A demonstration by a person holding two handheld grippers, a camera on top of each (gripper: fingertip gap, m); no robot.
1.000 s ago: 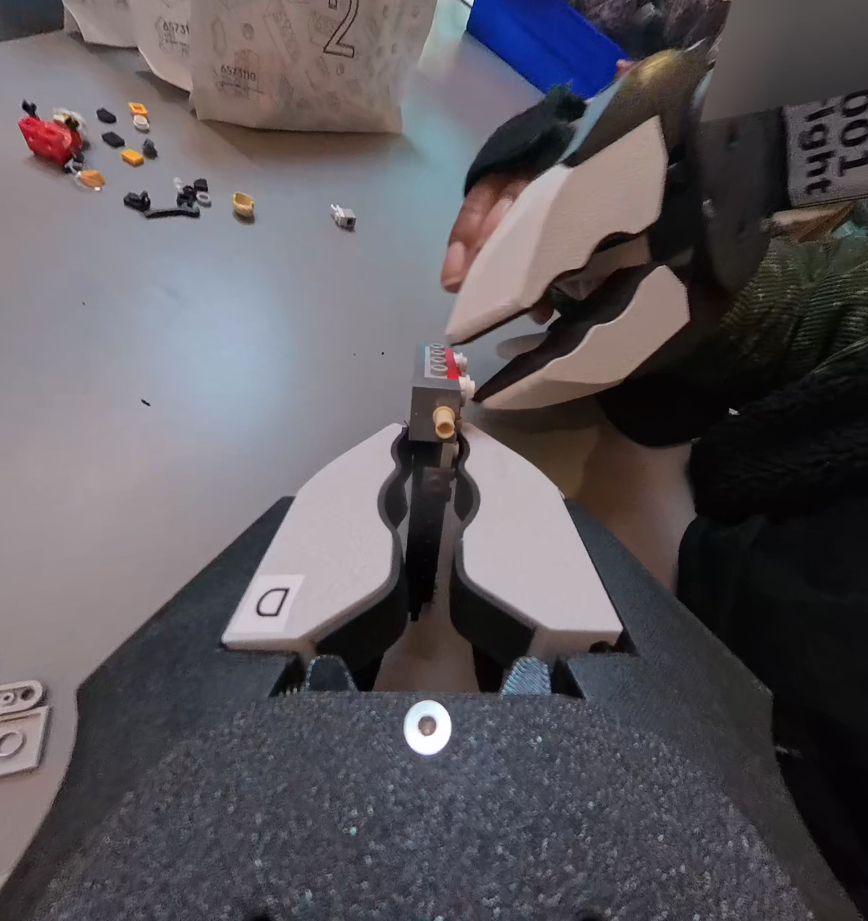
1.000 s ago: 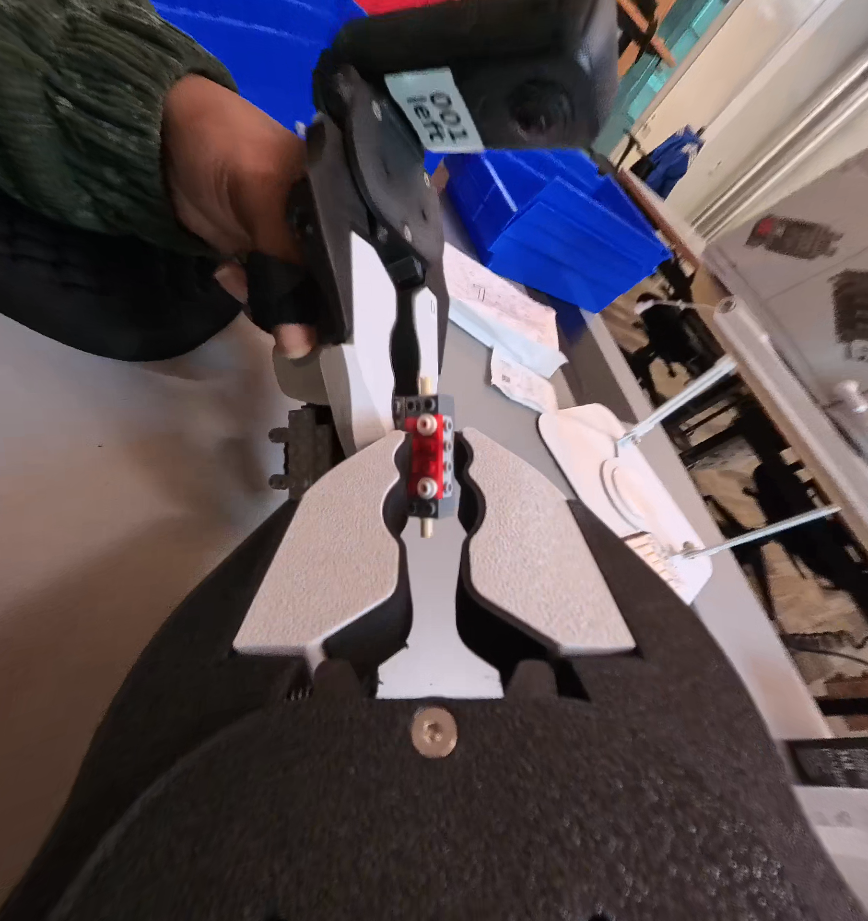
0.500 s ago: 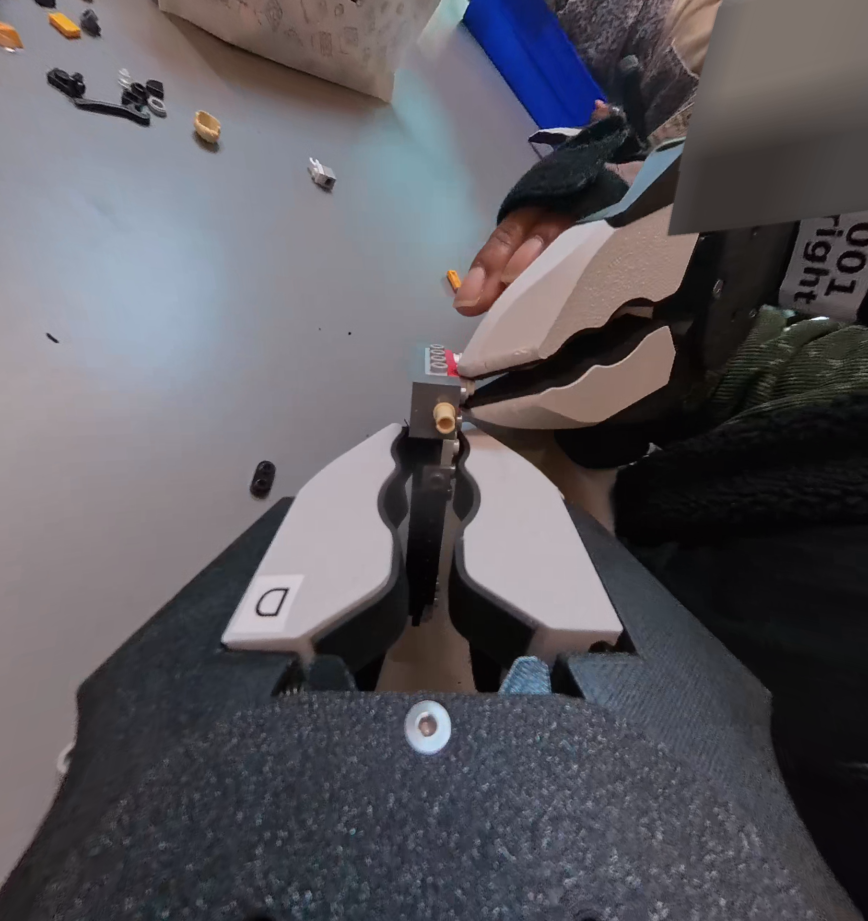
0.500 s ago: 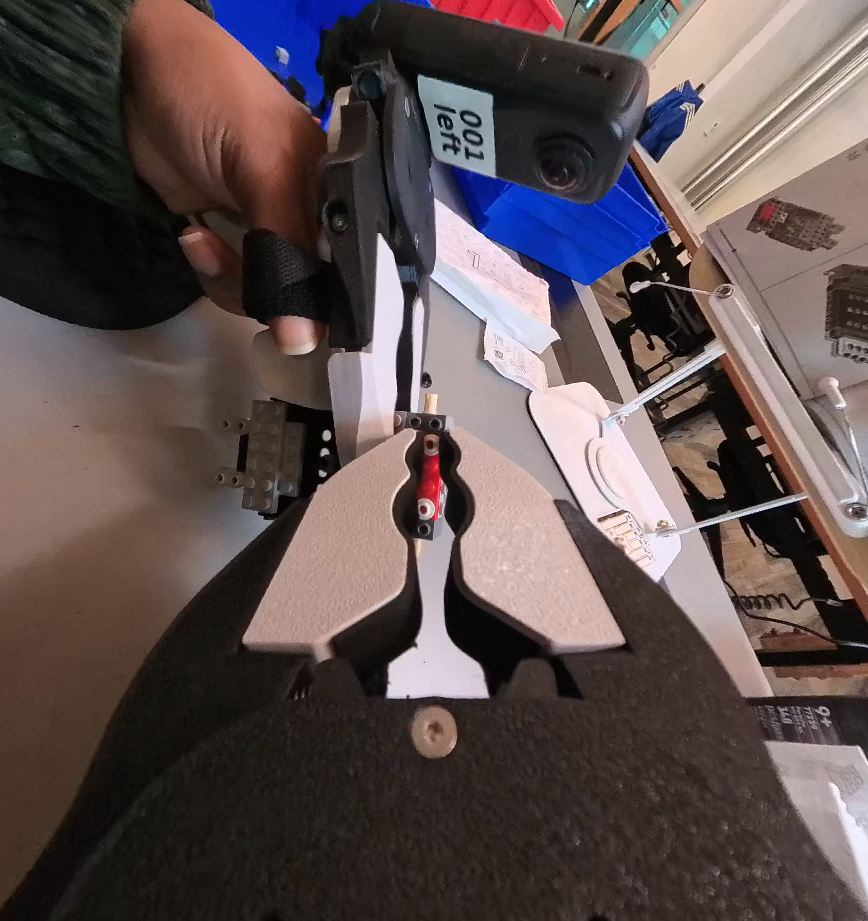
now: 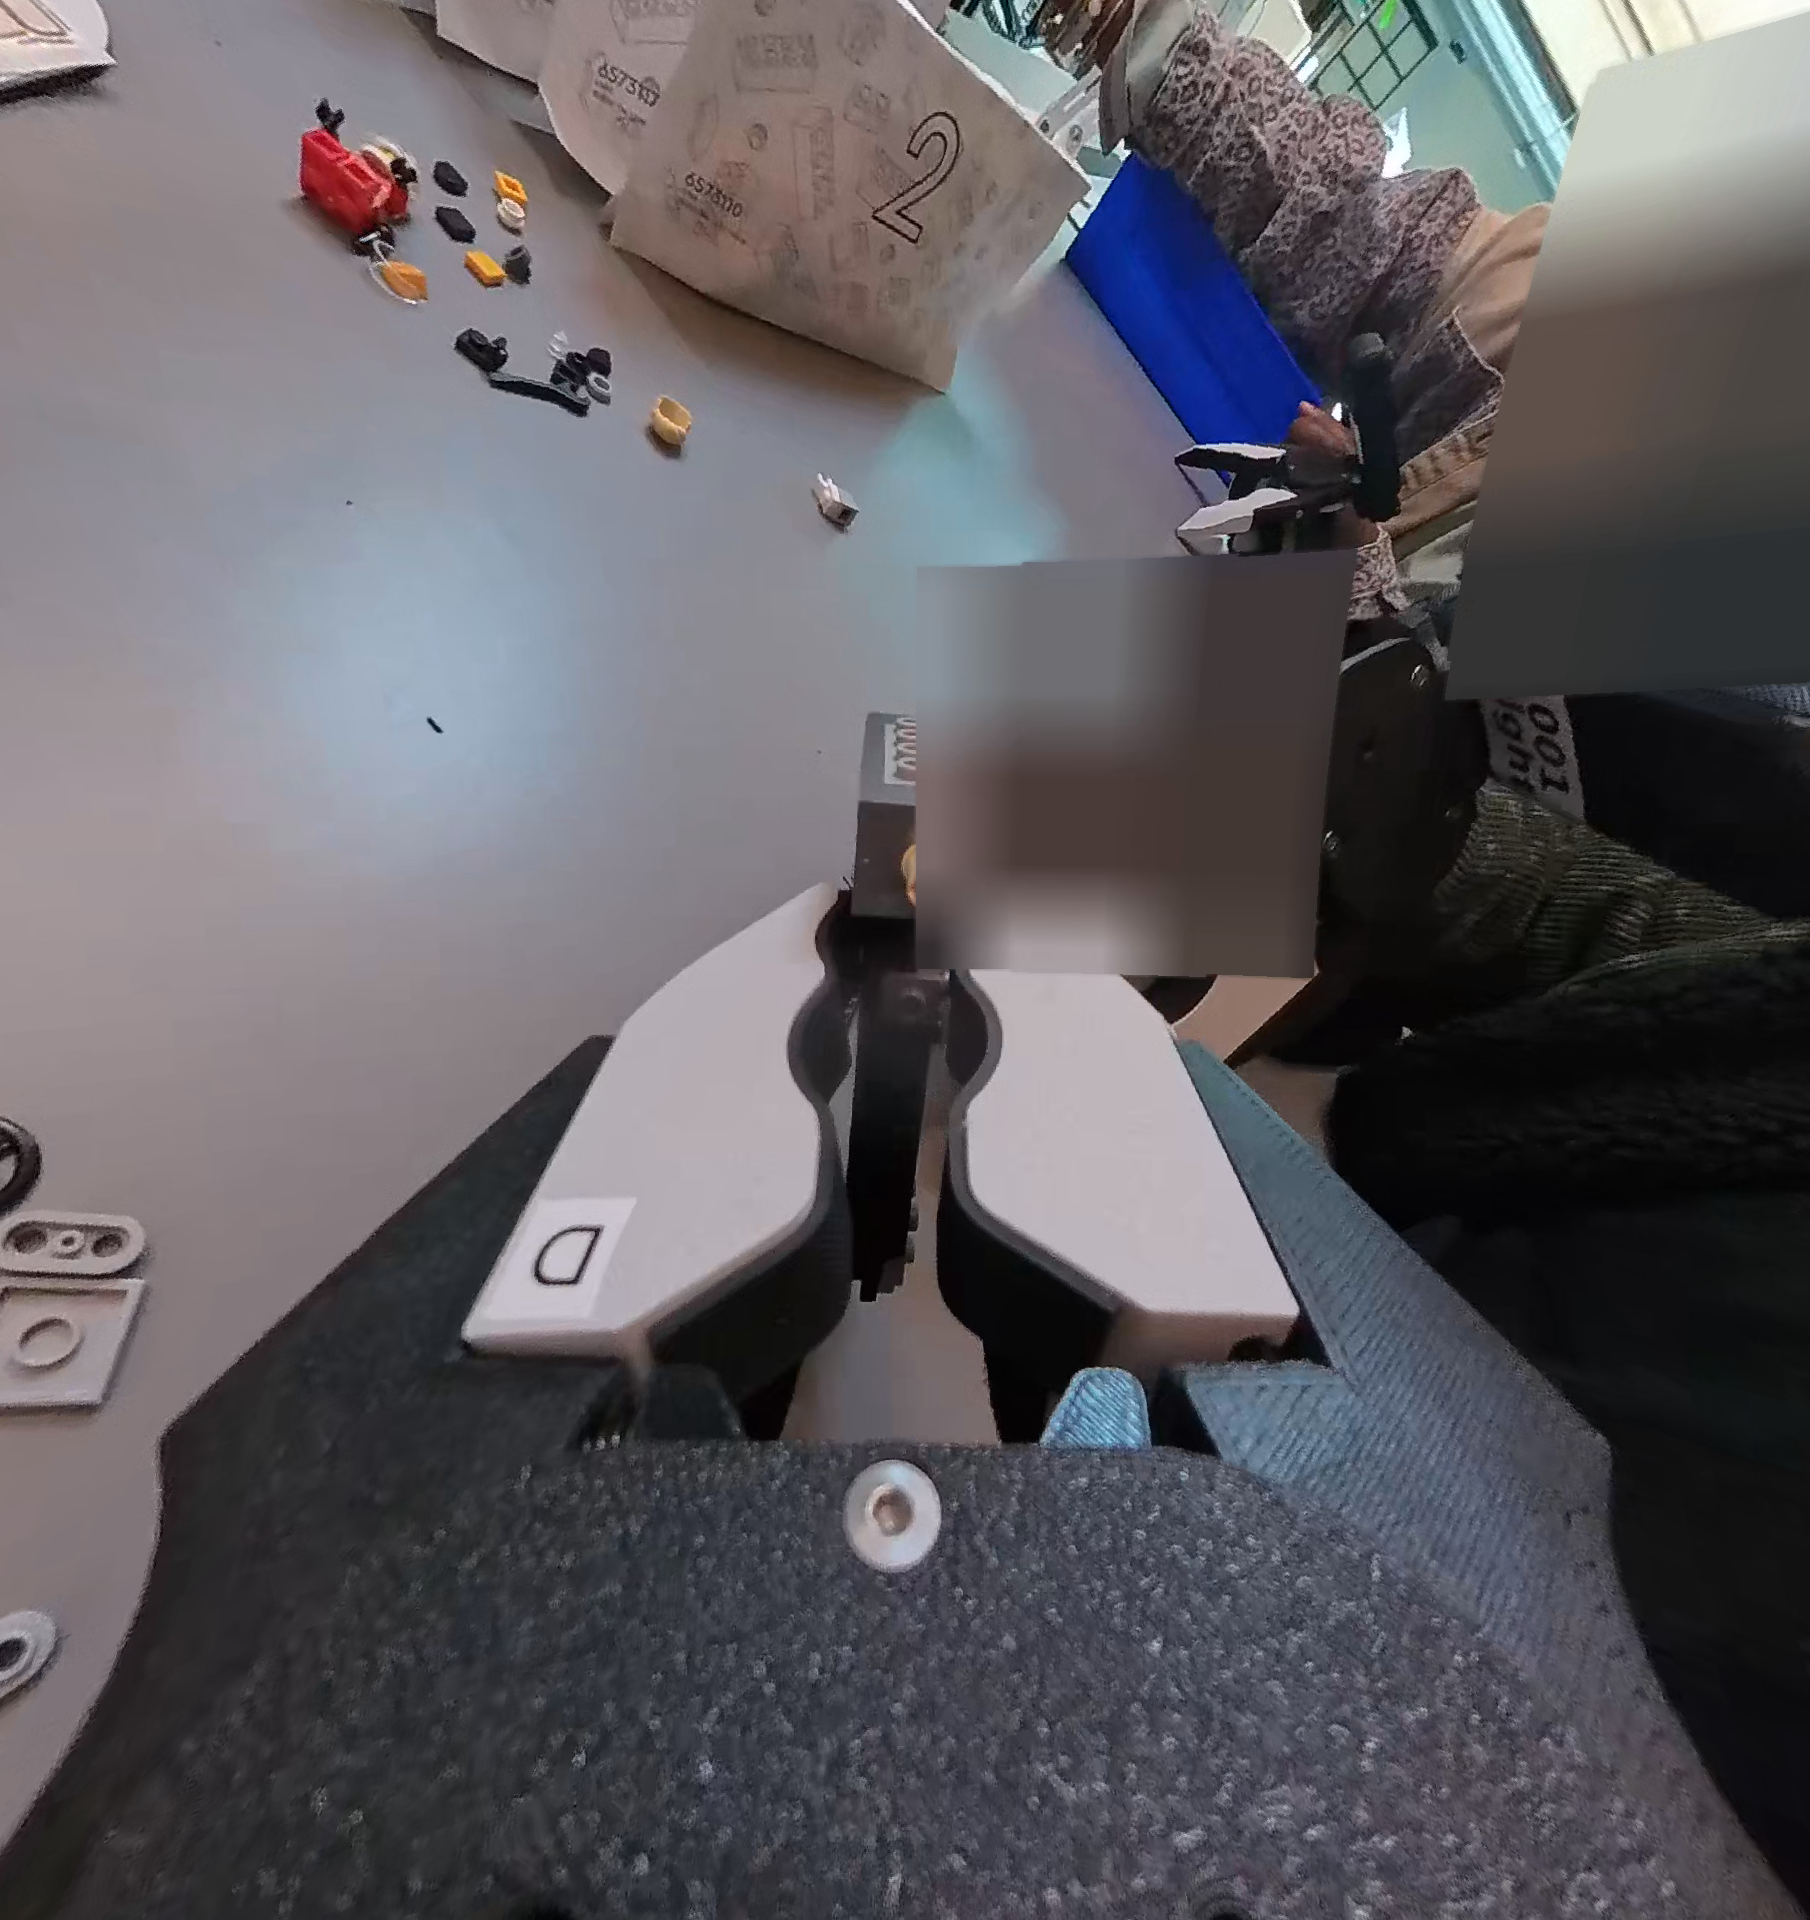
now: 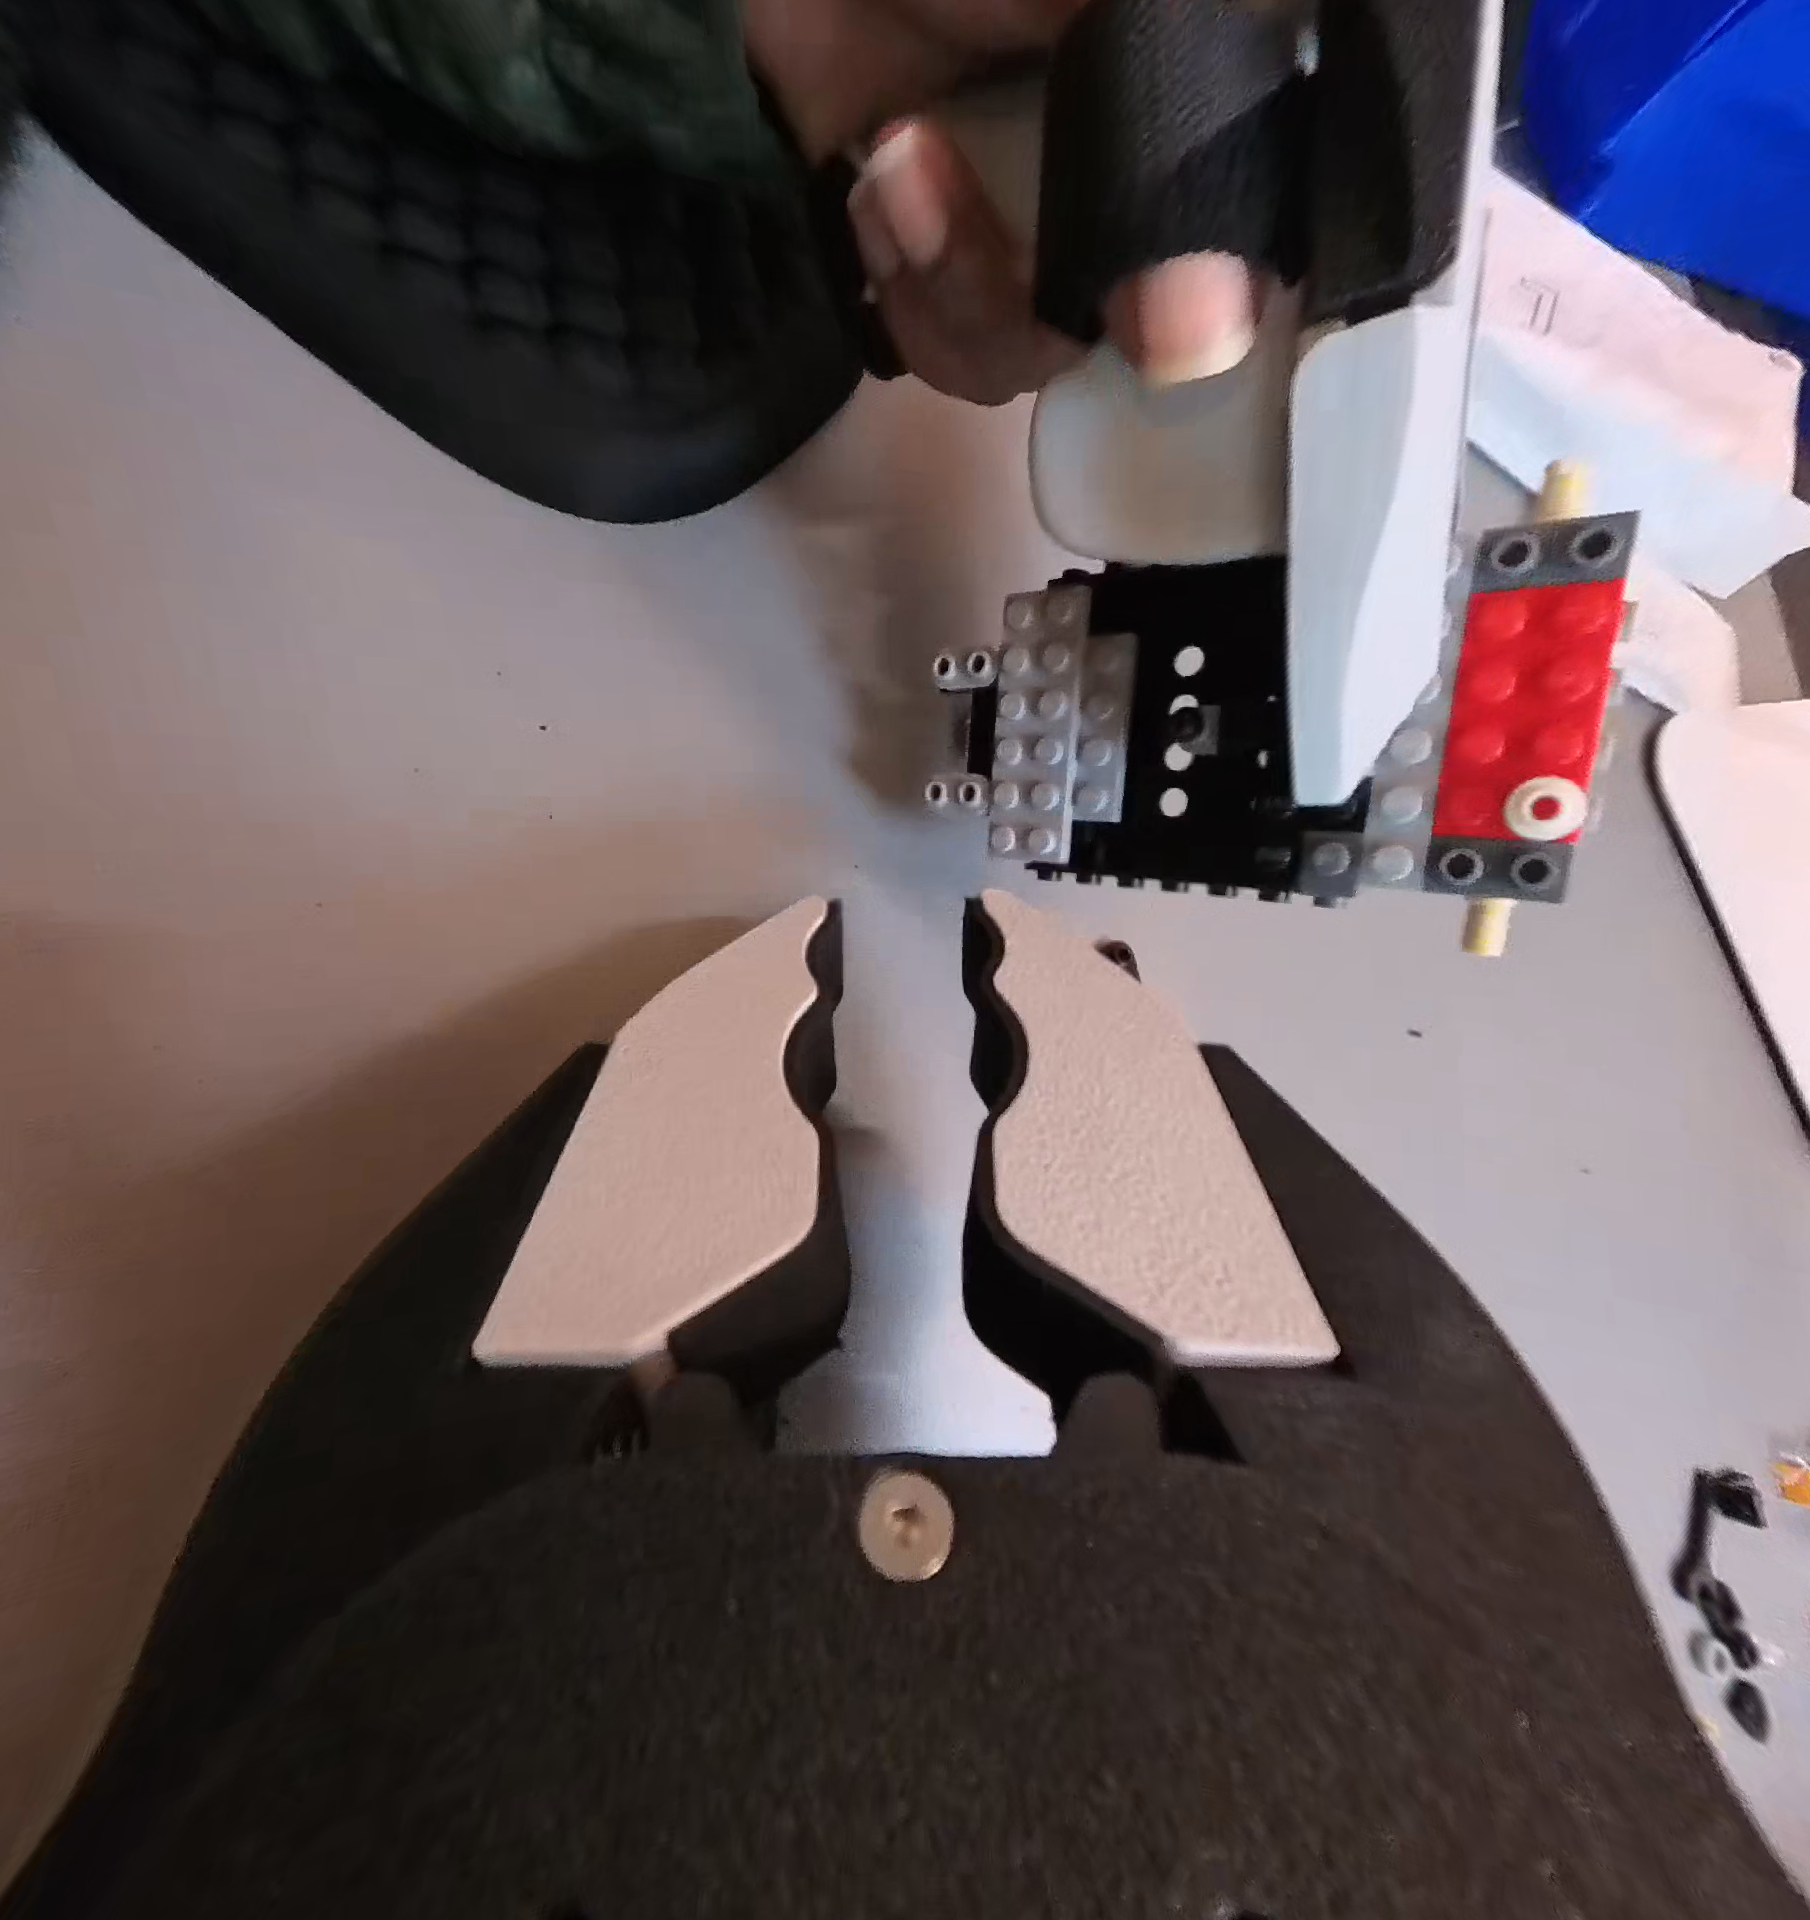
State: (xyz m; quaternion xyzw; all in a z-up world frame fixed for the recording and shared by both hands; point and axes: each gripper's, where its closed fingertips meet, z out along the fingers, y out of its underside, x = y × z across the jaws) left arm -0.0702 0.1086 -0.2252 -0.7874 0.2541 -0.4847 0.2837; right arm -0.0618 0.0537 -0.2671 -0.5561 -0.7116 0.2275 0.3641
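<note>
Holding the black, grey & red toy brick build (image 6: 1285,727) tight, the left gripper (image 5: 885,935) keeps it just beyond, right of the open, empty right gripper (image 6: 896,920).

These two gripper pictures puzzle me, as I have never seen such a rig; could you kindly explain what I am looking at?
No robot is involved: a person holds a hand-operated two-finger gripper in each hand, and each gripper carries a camera looking forward along its own pale fingers.

In the left wrist view, the left gripper is closed on a toy brick assembly, whose black plate runs back between the fingers. Blurred patches hide what lies just to its right.

In the right wrist view, the right gripper is open with only the grey table showing between its fingers. Ahead of it the same brick assembly, black, grey and red with cream pegs, hangs in the other gripper, held by a hand.

Loose small bricks, printed paper bags and a blue bin lie further off.
</note>
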